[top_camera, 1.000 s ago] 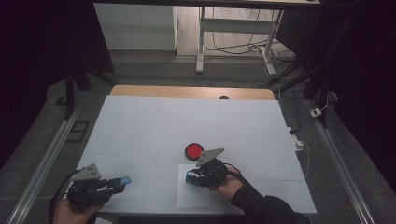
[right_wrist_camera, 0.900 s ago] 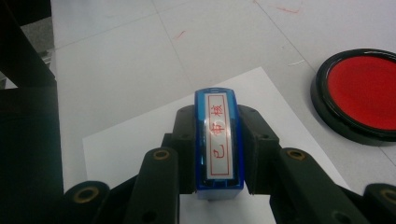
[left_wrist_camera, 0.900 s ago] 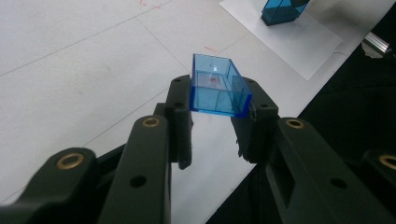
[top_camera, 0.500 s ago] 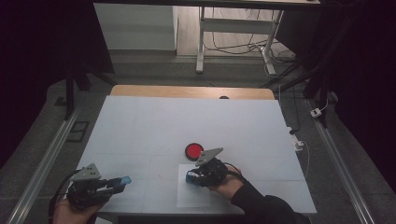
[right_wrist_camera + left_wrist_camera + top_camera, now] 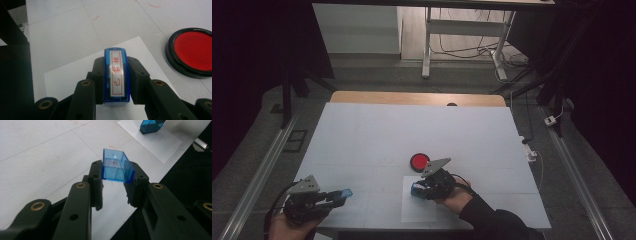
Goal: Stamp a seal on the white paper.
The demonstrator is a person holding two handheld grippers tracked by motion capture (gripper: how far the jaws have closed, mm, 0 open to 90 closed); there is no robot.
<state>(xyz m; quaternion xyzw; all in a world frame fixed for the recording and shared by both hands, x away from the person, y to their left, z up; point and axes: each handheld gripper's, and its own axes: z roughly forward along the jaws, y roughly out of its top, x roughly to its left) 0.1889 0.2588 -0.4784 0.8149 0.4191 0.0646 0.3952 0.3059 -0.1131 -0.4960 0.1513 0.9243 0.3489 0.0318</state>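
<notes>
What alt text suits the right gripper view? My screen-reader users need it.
The right gripper clamps a blue stamp with a red-lettered label over a white paper sheet. A round red ink pad sits to its right.

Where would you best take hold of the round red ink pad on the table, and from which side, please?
Probably from above, closing across the ink pad's black outer rim. It lies flat and low on the table, so the raised rim is the gripping part, and the red surface should stay untouched.

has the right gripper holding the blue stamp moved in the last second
No. The right gripper sits at the same spot beside the red ink pad, over the paper sheet.
</notes>
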